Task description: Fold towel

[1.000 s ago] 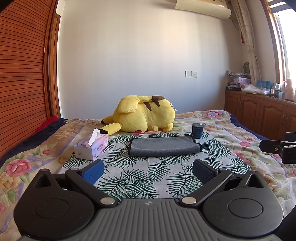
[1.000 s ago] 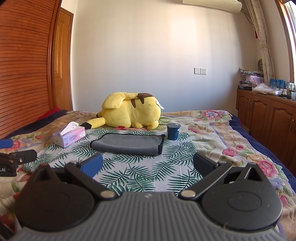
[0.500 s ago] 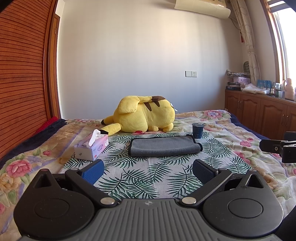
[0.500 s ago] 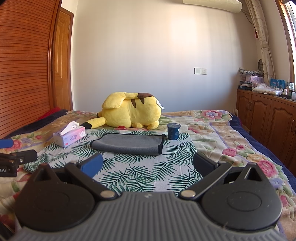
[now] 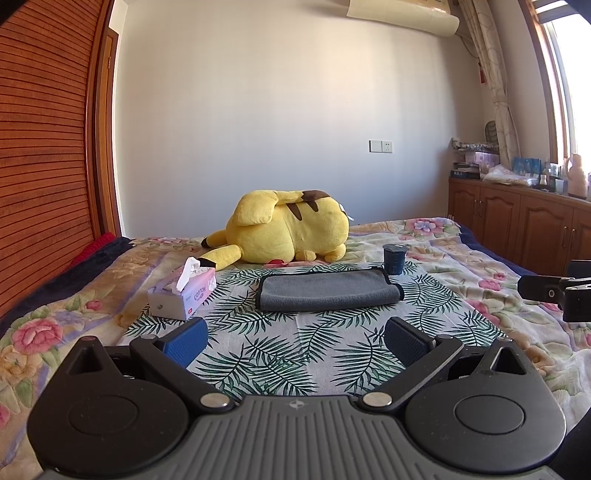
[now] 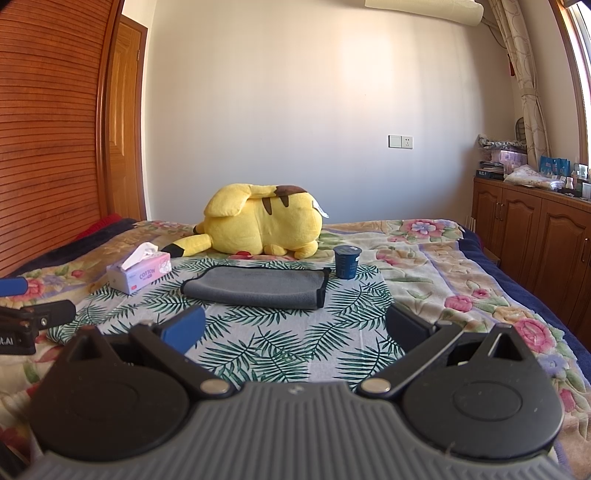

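On the bed (image 5: 436, 243): one folded grey towel (image 5: 327, 291) at the middle, one yellow plush toy (image 5: 291, 230) beyond it at the far side, one tissue box (image 5: 183, 291) to the left, one dark blue cup (image 5: 394, 258) by the towel's far right corner. Two grippers near the lower edge, the left gripper (image 5: 295, 338) and the right gripper (image 6: 295, 328), each with two jaws spread wide. On the far wall: one switch-and-socket plate (image 5: 380, 146) and one air conditioner (image 5: 402, 16).

Bright daylight from the window (image 5: 570, 74) at right, overexposed glare there, soft shadows on the bed (image 5: 295, 350), strong fisheye bending at edges, sharp focus throughout
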Action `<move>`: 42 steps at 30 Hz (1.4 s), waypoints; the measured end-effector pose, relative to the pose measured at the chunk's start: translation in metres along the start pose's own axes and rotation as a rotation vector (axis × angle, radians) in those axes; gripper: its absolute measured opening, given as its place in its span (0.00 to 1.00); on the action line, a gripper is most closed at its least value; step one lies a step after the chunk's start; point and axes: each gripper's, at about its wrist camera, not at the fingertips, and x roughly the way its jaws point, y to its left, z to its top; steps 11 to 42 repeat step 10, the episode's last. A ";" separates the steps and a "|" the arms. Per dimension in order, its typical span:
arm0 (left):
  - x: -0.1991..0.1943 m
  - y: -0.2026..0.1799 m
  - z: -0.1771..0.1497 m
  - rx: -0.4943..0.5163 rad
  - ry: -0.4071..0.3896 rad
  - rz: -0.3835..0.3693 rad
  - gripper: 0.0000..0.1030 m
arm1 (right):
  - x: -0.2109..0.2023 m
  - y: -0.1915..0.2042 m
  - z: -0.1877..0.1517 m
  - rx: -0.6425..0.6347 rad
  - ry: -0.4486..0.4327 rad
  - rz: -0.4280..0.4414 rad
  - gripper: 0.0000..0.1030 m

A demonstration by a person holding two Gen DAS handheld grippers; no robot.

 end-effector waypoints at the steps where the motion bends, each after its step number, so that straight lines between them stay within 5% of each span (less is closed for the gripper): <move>1: 0.000 0.000 0.000 0.000 0.000 0.000 0.84 | 0.000 0.000 0.000 0.000 0.000 0.000 1.00; 42: 0.000 0.002 -0.002 0.002 0.003 -0.006 0.84 | 0.000 0.000 0.000 0.000 0.000 0.000 1.00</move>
